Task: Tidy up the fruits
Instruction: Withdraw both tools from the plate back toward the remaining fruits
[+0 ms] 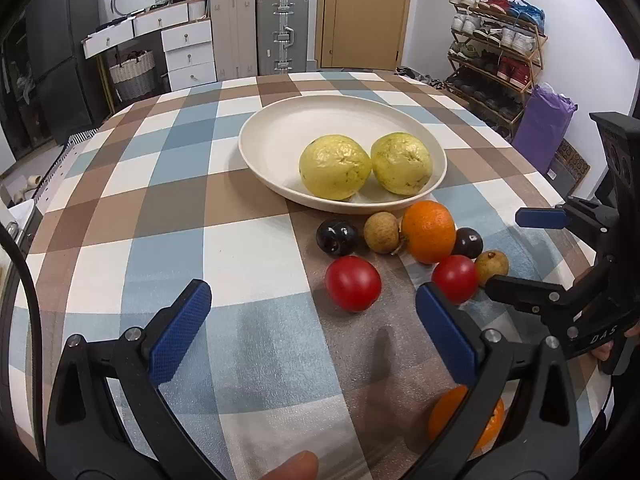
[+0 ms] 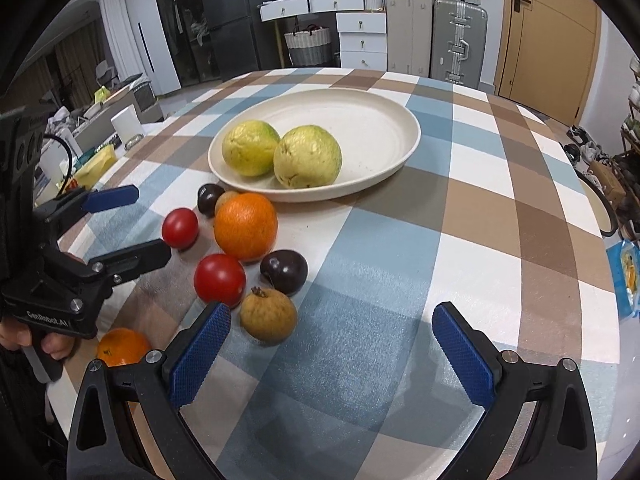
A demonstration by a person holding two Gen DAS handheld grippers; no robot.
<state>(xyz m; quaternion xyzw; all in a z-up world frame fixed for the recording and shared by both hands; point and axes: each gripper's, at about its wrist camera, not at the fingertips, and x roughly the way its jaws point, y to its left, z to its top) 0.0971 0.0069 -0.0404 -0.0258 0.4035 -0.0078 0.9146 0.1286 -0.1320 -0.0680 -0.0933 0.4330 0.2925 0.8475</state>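
Two yellow-green guavas (image 1: pixel 334 168) (image 1: pixel 402 168) lie in a cream plate (image 1: pixel 280 120) on the checked tablecloth. In front of the plate sit an orange (image 1: pixel 429 232), two red tomatoes (image 1: pixel 353 283) (image 1: pixel 455 278), two dark plums (image 1: pixel 337 238) (image 1: pixel 467 242) and two brown longans (image 1: pixel 381 232) (image 1: pixel 492 266). A second orange (image 1: pixel 492 428) is partly hidden behind a finger of my left gripper (image 1: pixel 314 332), which is open and empty, short of the nearest tomato. My right gripper (image 2: pixel 332 356) is open too, with a longan (image 2: pixel 268 314) just beyond its left finger.
The table's right edge (image 2: pixel 600 216) curves round close by. Beyond the table stand suitcases (image 1: pixel 282 32), white drawers (image 1: pixel 188 48) and a shoe rack (image 1: pixel 496 56). A hand (image 2: pixel 24 340) holds the left gripper's handle. Bare cloth (image 2: pixel 460 220) lies right of the fruit.
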